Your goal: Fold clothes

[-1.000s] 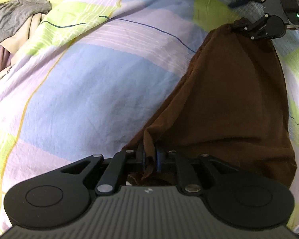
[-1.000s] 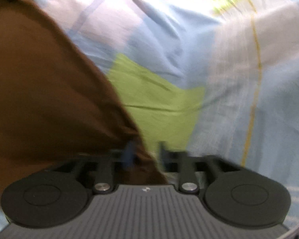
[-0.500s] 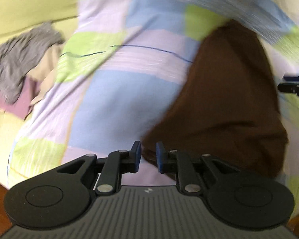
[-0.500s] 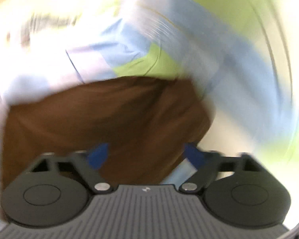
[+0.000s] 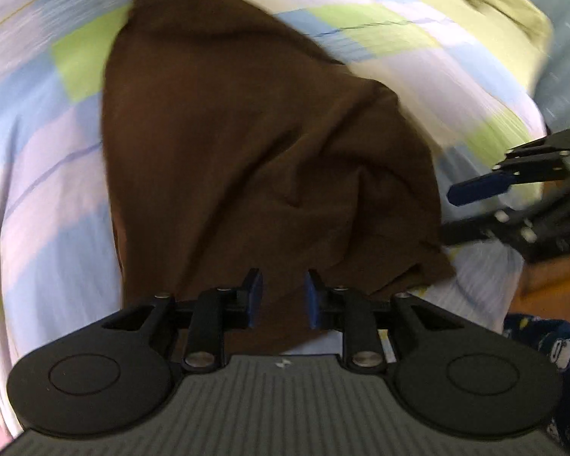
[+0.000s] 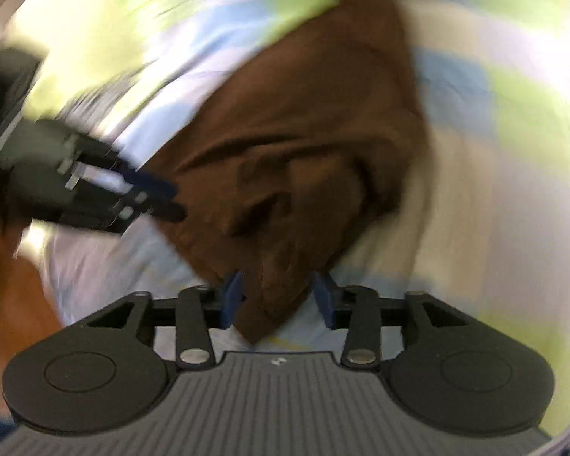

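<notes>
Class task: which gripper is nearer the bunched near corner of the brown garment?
Right. The right gripper straddles that corner of the brown garment, jaws open. The left gripper sits open over the garment's near edge, farther along.

Your left wrist view looks down close over the brown garment (image 5: 262, 159) on the checked bedsheet (image 5: 41, 174); your right wrist view faces it from the opposite side, equally near, both sharing it

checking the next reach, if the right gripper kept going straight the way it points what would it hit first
The brown garment: its near corner already lies between the open fingers of the right gripper, on the checked bedsheet. Blur leaves the height above it unclear.
</notes>
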The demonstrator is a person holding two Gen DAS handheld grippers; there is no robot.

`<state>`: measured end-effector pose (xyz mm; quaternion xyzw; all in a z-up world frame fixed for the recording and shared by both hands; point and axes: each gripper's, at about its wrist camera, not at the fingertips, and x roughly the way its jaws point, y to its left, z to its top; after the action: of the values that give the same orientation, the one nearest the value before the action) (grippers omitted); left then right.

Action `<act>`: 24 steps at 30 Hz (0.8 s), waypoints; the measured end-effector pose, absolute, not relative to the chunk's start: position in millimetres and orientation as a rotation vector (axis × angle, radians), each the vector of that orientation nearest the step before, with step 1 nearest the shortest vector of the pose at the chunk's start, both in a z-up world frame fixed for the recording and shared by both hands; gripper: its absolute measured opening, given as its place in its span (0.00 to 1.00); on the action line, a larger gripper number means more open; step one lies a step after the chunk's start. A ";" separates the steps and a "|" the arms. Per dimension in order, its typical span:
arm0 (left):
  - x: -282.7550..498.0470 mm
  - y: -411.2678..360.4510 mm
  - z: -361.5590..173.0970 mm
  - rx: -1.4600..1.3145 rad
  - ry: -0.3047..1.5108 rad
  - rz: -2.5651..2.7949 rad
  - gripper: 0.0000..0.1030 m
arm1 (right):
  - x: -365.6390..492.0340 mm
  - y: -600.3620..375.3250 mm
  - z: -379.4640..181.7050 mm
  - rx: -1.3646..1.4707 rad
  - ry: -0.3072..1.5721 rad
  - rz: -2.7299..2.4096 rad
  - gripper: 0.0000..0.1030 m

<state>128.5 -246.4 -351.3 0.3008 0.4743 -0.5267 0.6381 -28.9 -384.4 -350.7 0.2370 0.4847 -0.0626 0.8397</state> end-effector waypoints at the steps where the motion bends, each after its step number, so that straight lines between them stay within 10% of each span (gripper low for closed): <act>1: 132.1 -242.9 -351.9 0.719 1.062 -1.252 0.35 | -35.8 -379.2 -355.5 0.552 0.988 -0.219 0.41; 16: 82.5 -223.4 -383.4 1.321 0.541 -1.462 0.40 | -52.4 -356.5 -385.7 0.896 0.687 -0.521 0.19; 18: 76.2 -221.8 -383.8 1.370 0.477 -1.469 0.24 | -54.3 -358.4 -385.8 0.927 0.663 -0.524 0.05; 19: 73.6 -219.4 -383.6 1.406 0.442 -1.464 0.00 | -55.2 -360.0 -383.4 0.941 0.651 -0.526 0.04; 24: 80.1 -197.8 -370.4 1.434 0.379 -1.465 0.00 | -75.2 -368.8 -363.9 1.026 0.591 -0.525 0.03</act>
<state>80.1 -197.8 -370.4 0.5942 0.1572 -0.6067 0.5041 -75.2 -368.8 -363.9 0.4779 0.2753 -0.2444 0.7975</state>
